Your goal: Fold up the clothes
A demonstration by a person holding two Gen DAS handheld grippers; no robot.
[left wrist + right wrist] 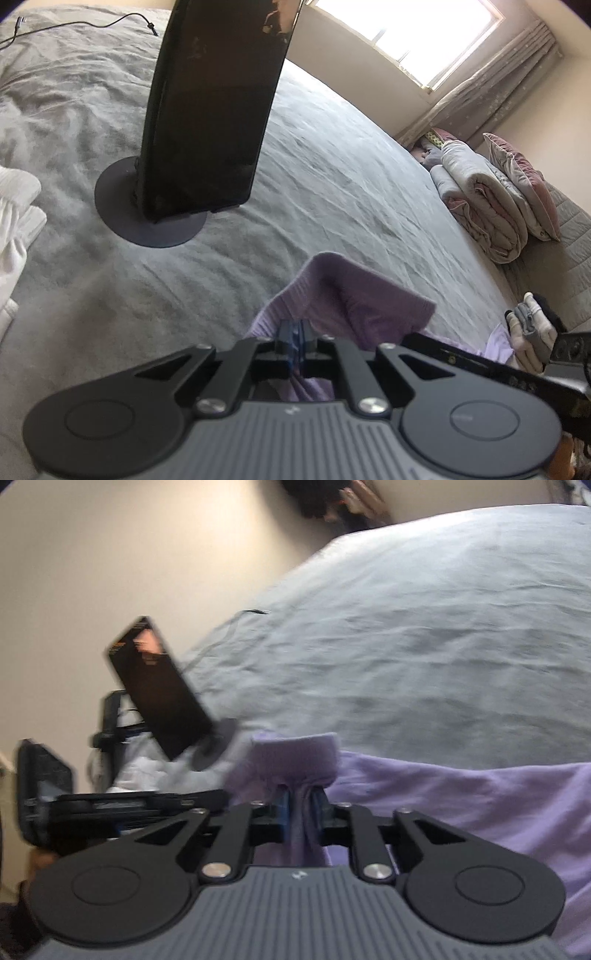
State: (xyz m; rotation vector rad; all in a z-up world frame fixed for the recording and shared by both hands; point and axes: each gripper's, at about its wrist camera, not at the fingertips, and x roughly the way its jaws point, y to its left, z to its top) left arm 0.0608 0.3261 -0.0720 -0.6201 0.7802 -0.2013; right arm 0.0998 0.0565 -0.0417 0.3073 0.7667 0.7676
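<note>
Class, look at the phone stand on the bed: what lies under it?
The phone stand rests its round base on the grey bedsheet. Only wrinkled sheet shows around it; anything directly under the base is covered.

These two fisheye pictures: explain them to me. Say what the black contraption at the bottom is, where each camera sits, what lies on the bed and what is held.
Each picture comes from a camera mounted on a hand-held gripper, looking along its two fingers. The left gripper and the right gripper each pinch a fold of the same purple garment. It lies on a grey bedsheet. A dark phone on a round stand stands on the bed, white clothes lie beside it, and folded quilts sit by the window.
</note>
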